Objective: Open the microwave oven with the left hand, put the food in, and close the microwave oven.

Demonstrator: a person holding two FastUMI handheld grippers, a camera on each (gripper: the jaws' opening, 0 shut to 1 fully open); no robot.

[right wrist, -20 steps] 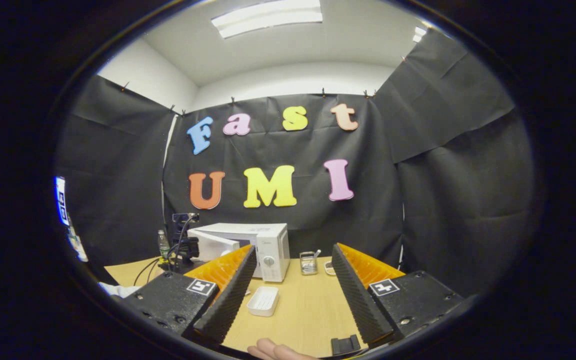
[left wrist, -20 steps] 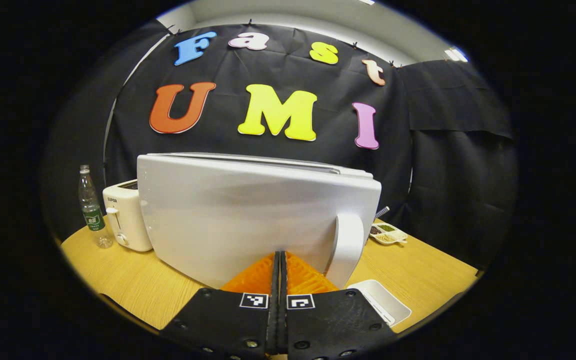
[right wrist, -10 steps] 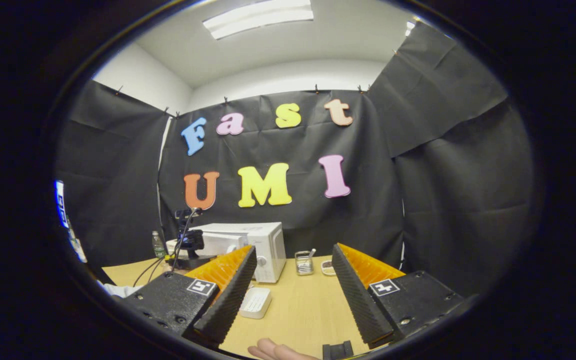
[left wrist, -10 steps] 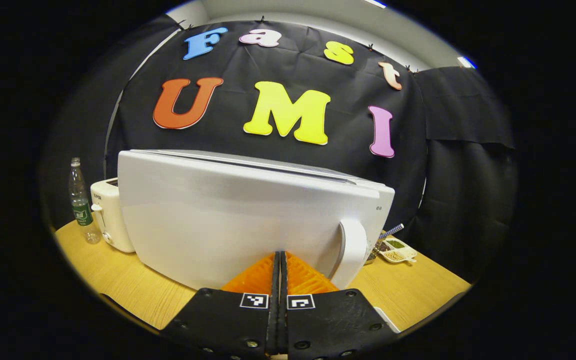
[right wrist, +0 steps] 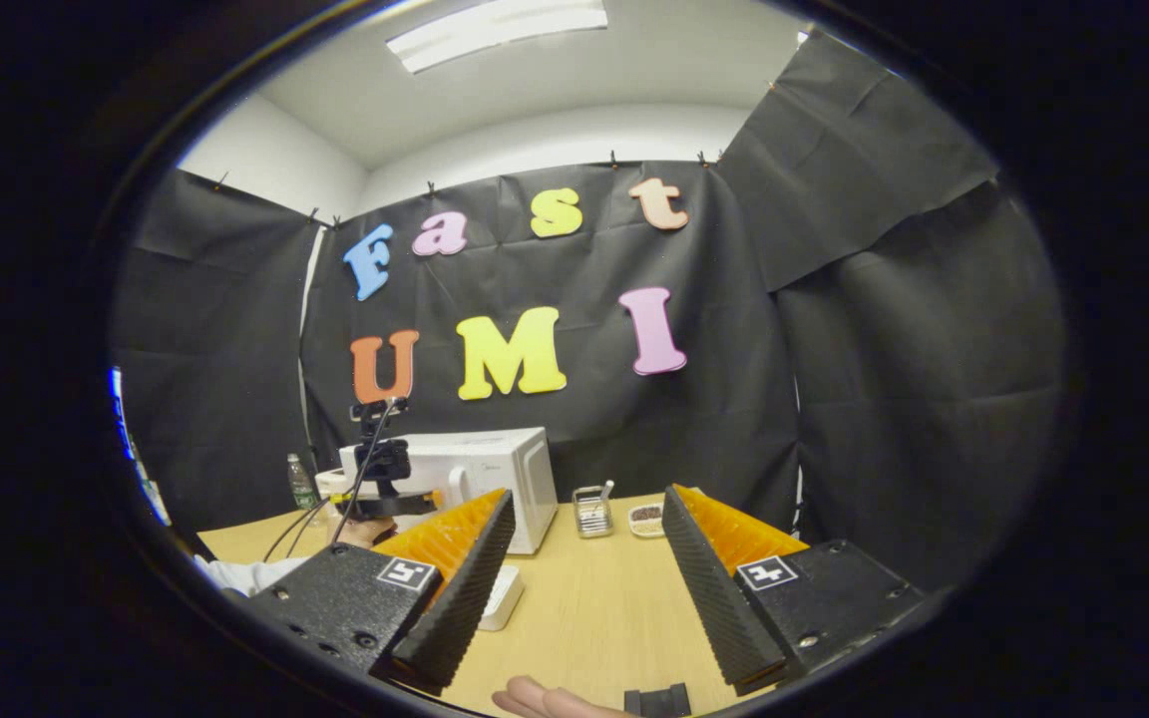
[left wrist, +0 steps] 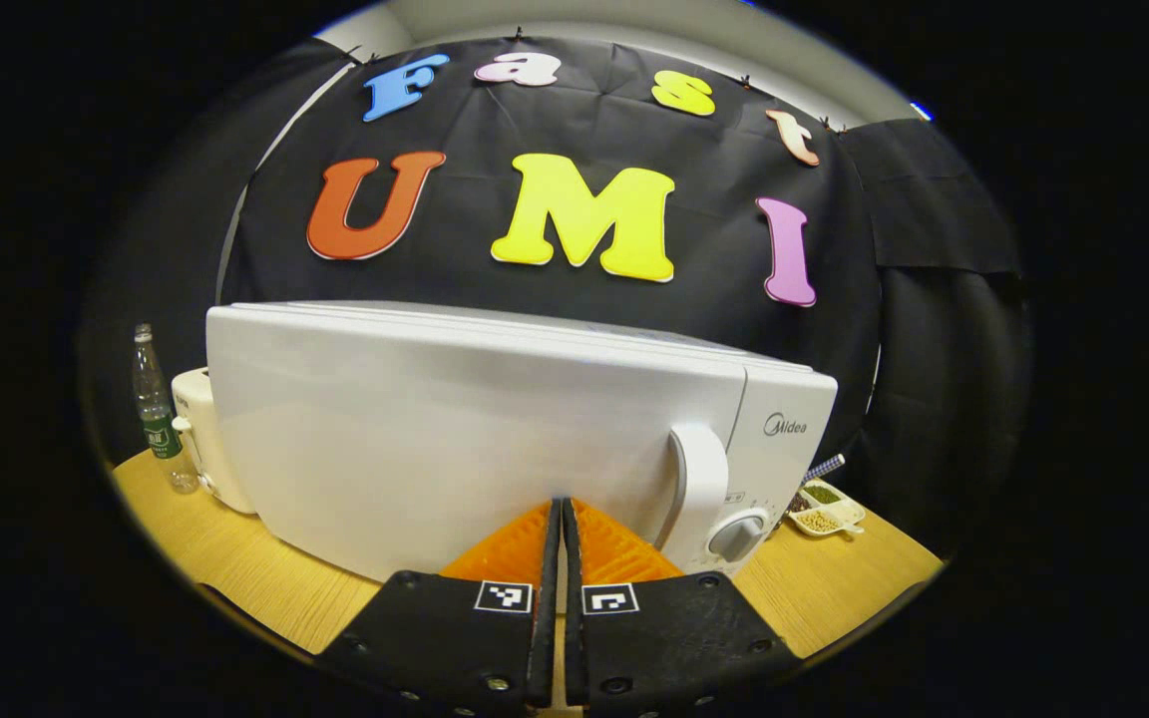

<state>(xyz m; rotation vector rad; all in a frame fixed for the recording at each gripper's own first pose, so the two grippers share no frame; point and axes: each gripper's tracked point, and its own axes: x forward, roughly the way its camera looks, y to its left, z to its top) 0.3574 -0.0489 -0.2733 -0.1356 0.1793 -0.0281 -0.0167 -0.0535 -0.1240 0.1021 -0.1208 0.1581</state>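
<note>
- Left gripper view: the left gripper [left wrist: 562, 519], jaws pressed together with nothing between them, sits close against the door of the white microwave [left wrist: 455, 429] on the wooden table [left wrist: 235, 568]; the door looks shut.
- Right gripper view: the right gripper [right wrist: 586, 524] hangs over the table, jaws spread wide and empty, the microwave well beyond it.

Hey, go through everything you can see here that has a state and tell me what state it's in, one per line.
Microwave door: looks shut, flush with the control panel.
Left gripper: shut, holding nothing, tips against the door.
Right gripper: open, empty, above the table.
Bottle: upright, capped.
White tray: lying on the table.
</note>
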